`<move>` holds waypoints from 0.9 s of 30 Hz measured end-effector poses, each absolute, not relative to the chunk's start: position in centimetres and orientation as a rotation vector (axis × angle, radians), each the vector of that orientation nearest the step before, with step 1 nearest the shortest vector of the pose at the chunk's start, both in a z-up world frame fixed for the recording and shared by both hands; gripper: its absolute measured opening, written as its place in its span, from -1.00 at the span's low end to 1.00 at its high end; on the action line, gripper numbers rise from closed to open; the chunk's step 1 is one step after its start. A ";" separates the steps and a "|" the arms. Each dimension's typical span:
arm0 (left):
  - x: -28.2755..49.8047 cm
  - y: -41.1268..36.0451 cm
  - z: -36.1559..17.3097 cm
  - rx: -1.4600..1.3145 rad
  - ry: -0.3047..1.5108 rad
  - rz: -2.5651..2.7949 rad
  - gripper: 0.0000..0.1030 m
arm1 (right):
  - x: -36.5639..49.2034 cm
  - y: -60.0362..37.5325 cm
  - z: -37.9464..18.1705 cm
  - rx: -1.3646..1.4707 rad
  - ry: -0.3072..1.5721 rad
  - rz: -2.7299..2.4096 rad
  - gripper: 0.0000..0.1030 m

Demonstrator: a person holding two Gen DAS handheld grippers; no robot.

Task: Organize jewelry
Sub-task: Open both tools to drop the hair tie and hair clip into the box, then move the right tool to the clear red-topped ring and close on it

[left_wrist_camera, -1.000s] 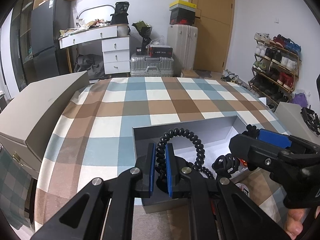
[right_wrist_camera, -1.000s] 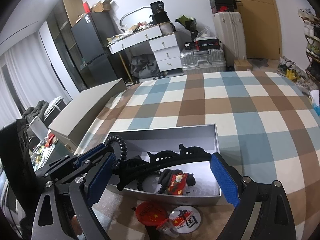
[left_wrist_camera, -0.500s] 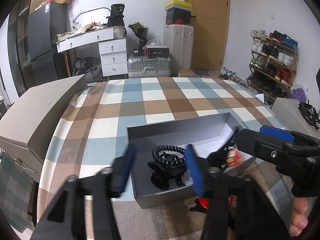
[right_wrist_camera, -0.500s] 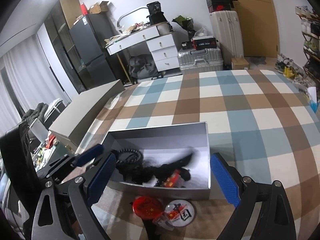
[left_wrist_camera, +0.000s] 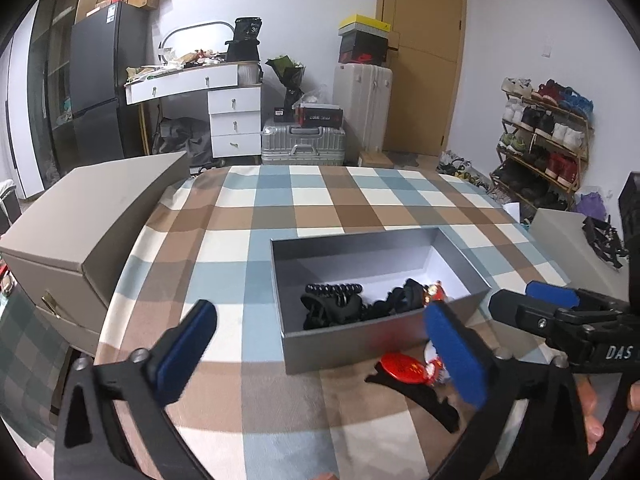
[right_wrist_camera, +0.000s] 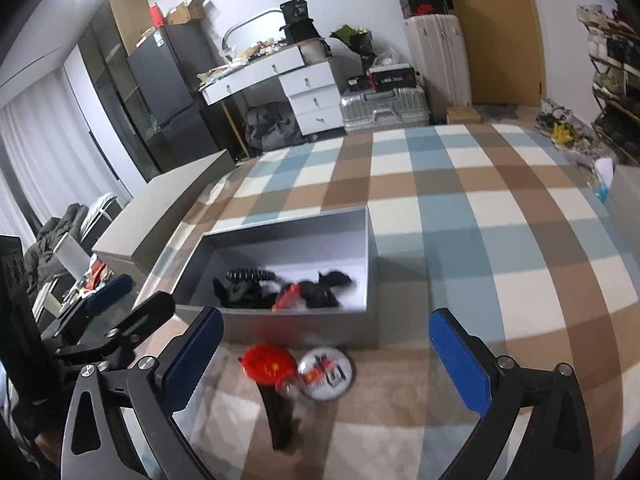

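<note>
Both wrist views face down, sharing the grey box [left_wrist_camera: 352, 340].

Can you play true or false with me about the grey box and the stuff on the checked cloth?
1. The grey box has no lid on it. True.
2. The black coil hair tie hangs from the left gripper. False: it lies inside the box, and that gripper's jaws have just been opening, with nothing between them.
3. The red round badge is inside the box. False: it lies on the cloth in front of the box.
4. The white round badge lies beside the red one. True.
5. The right gripper is squeezing something. False: it is wide open and empty.
</note>
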State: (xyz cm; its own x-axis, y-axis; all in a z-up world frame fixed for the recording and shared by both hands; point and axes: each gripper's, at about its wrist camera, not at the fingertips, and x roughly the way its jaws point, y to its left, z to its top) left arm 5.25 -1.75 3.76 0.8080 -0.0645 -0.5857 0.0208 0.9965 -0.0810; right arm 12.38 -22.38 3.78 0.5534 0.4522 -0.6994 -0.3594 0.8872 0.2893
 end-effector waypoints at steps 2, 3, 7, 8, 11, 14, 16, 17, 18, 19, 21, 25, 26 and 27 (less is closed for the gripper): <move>5.0 -2.1 3.7 -0.059 0.632 -0.050 0.97 | 12.0 -22.8 3.4 0.120 0.867 0.487 1.00; 4.8 -2.2 3.7 -0.050 0.632 -0.047 0.97 | 11.9 -22.9 3.2 0.117 0.870 0.489 1.00; 4.3 -2.7 3.4 -0.029 0.636 -0.031 0.97 | 11.9 -23.1 2.3 0.110 0.894 0.474 1.00; 4.3 -2.8 3.3 -0.032 0.638 -0.032 0.97 | 12.1 -23.2 2.0 0.110 0.909 0.467 1.00; 4.0 -2.9 3.0 -0.028 0.639 -0.029 0.97 | 12.3 -23.6 1.4 0.098 0.930 0.443 1.00; 3.9 -3.1 2.6 -0.025 0.650 -0.022 0.97 | 12.3 -24.2 1.1 0.094 0.937 0.405 1.00; 3.9 -3.1 2.4 -0.028 0.658 -0.019 0.97 | 12.4 -24.3 0.9 0.090 0.943 0.392 1.00; 3.9 -3.0 2.3 -0.032 0.660 -0.017 0.97 | 12.4 -24.3 0.8 0.087 0.945 0.394 1.00; 3.9 -3.0 2.2 -0.039 0.665 -0.015 0.97 | 12.4 -24.3 0.8 0.086 0.948 0.397 1.00; 3.8 -3.0 2.2 -0.042 0.666 -0.016 0.97 | 12.4 -24.2 0.7 0.084 0.951 0.399 1.00; 3.7 -2.9 2.0 -0.046 0.669 -0.017 0.97 | 12.4 -23.9 0.4 0.073 0.958 0.400 1.00; 3.6 -3.2 1.8 -0.032 0.675 -0.015 0.97 | 12.3 -23.1 -0.1 0.035 0.972 0.406 1.00; 3.5 -3.2 1.7 -0.028 0.676 -0.014 0.97 | 12.3 -22.9 -0.2 0.025 0.975 0.405 1.00; 3.5 -3.2 1.6 -0.026 0.678 -0.014 0.97 | 12.3 -22.6 -0.4 0.016 0.979 0.405 1.00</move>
